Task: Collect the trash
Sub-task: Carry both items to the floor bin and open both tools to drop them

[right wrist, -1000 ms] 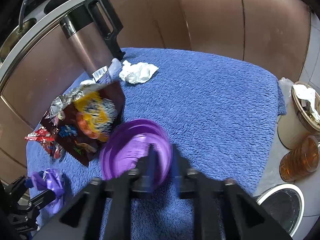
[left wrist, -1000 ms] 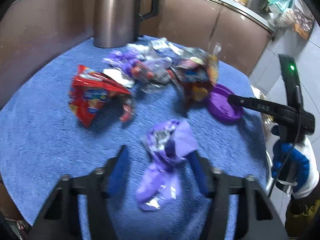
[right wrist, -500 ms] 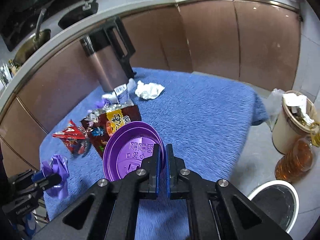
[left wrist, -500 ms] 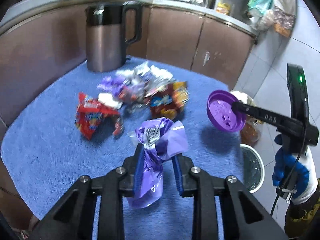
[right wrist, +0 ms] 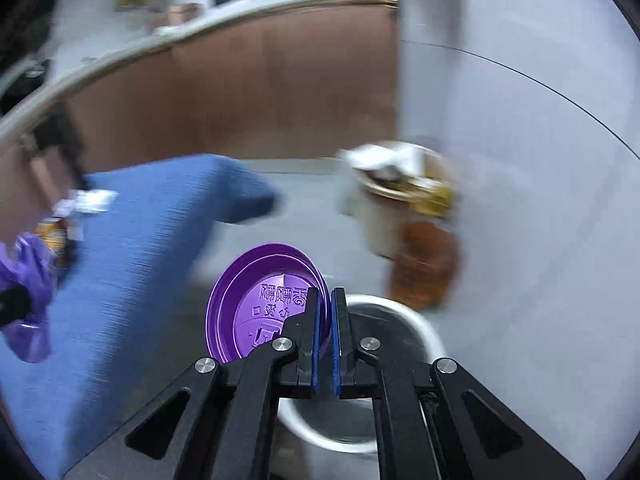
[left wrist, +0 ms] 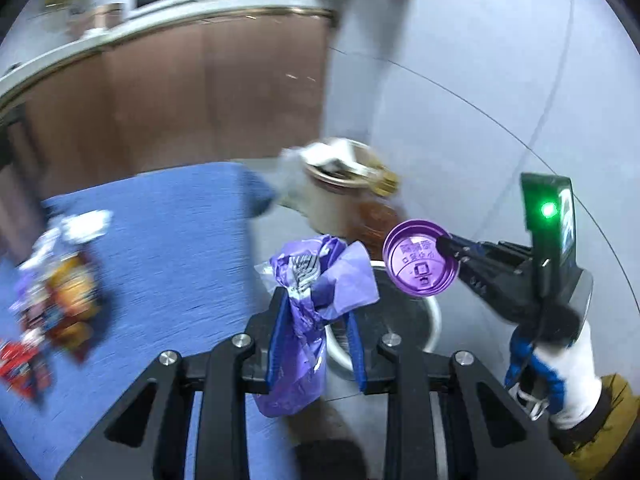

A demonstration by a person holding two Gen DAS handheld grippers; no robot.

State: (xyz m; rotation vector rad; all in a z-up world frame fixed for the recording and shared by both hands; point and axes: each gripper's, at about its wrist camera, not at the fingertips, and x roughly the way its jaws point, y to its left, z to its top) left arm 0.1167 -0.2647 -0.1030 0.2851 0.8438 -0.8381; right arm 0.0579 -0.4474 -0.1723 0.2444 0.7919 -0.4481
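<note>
My left gripper (left wrist: 316, 300) is shut on a crumpled purple wrapper (left wrist: 308, 320) and holds it in the air above the rim of a white round bin (left wrist: 420, 320) on the floor. My right gripper (right wrist: 325, 300) is shut on the edge of a purple plastic cup lid (right wrist: 256, 304), held upright over the same bin (right wrist: 400, 320). The lid (left wrist: 420, 262) and the right gripper (left wrist: 444, 246) also show in the left wrist view, just right of the wrapper. The wrapper shows at the left edge of the right wrist view (right wrist: 24, 280).
The blue towel-covered table (left wrist: 168, 240) lies to the left, with several snack wrappers (left wrist: 60, 296) and a white tissue (left wrist: 86, 224) on it. A beige basket full of rubbish (left wrist: 340, 188) and an amber jar (right wrist: 424, 264) stand on the floor beyond the bin. Brown cabinets stand behind.
Both grippers have swung right, off the table, with the wrapper and the lid still held. They now hang over the white bin.
</note>
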